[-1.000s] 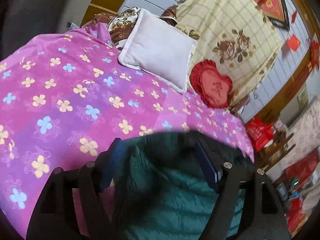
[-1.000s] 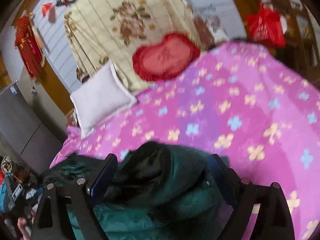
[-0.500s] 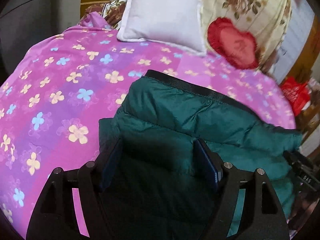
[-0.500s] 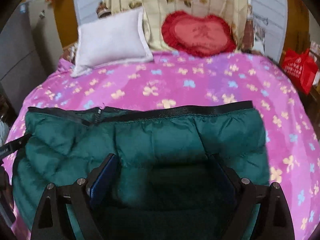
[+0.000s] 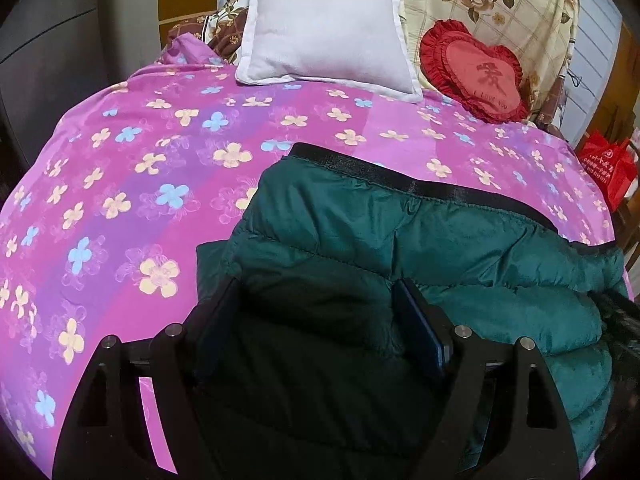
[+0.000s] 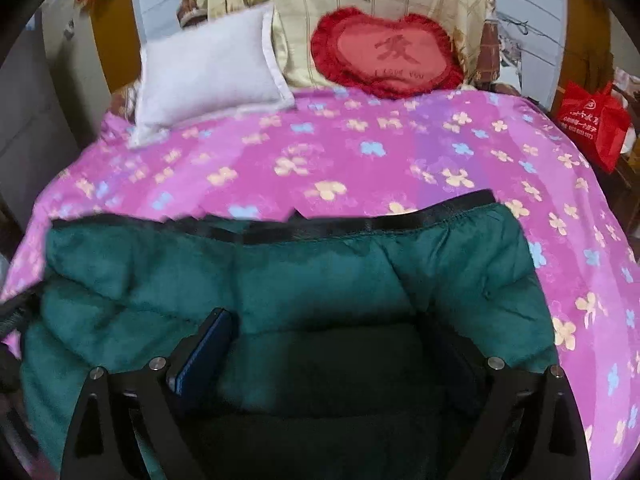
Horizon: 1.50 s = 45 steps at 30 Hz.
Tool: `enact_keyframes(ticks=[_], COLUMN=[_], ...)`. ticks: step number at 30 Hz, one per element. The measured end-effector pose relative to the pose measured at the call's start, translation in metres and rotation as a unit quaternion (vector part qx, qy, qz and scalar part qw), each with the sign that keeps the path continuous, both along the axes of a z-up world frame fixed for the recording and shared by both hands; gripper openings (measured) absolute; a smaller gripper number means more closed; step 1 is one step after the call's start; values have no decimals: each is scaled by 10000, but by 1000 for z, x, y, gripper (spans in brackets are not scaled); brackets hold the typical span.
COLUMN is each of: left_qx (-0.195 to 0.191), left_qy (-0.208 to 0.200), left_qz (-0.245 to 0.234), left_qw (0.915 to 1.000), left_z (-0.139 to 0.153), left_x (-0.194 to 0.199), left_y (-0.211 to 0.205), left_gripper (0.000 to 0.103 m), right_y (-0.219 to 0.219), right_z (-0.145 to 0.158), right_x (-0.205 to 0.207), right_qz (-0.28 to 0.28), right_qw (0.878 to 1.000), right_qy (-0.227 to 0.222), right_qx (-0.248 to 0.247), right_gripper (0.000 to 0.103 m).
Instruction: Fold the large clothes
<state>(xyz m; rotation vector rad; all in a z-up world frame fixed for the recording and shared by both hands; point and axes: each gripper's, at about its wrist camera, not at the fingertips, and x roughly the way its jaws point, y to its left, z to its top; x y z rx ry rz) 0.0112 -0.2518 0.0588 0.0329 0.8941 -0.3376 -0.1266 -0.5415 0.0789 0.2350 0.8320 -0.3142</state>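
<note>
A dark green puffer jacket (image 5: 460, 252) with a black hem band lies spread across the near part of the pink flowered bedspread (image 5: 120, 160). It also shows in the right wrist view (image 6: 280, 272). My left gripper (image 5: 316, 300) stands over the jacket's left part with its jaws wide apart and the padded cloth bulging between them. My right gripper (image 6: 332, 336) stands over the jacket's right part, jaws wide apart, with cloth between them too. The jacket's near edge is hidden under both grippers.
A white pillow (image 5: 324, 28) and a red heart cushion (image 5: 476, 72) lean against a floral quilt at the head of the bed. A red bag (image 5: 608, 168) stands past the bed's right edge. Grey cabinets stand on the left.
The jacket went from bunched up near the grippers to laid out flat on the bedspread, hem band toward the pillows. Both views tilted down and levelled toward the bed.
</note>
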Motion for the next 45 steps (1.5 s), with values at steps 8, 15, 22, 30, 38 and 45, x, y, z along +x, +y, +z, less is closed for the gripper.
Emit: enact_keyframes(ticks=[8,15,22,30,38,45], left_qx=[92,154,206,134,137,134], left_qy=[-77,-195,-254,-276,-279,-279], left_qz=[4,28,33,44,44,42], left_qw=[9999,9997,9995,9995,9995,9995], left_z=[-2,-5,-7,-7,-7,-8], left_x=[-1,-4,-6,-9,-9,-9], left_y=[-3,-6,-7,-6,-6,-6], left_gripper=[80,80,80,80,80,80], right_y=[46,55,55,62,45,29], right_z=[14,-25,-6,23,22,19], right_x=[23,45,26,-12,-25,-24], right_qz=[643,562,521,434,299,163], right_qw=[9975,9982,9985,9902,9869,9888], right_qy=[-119,216,104,8,90,147], right_qx=[283,53,-116,-1325,-1581,-1480], right_gripper=[94,97,96,96,96,96])
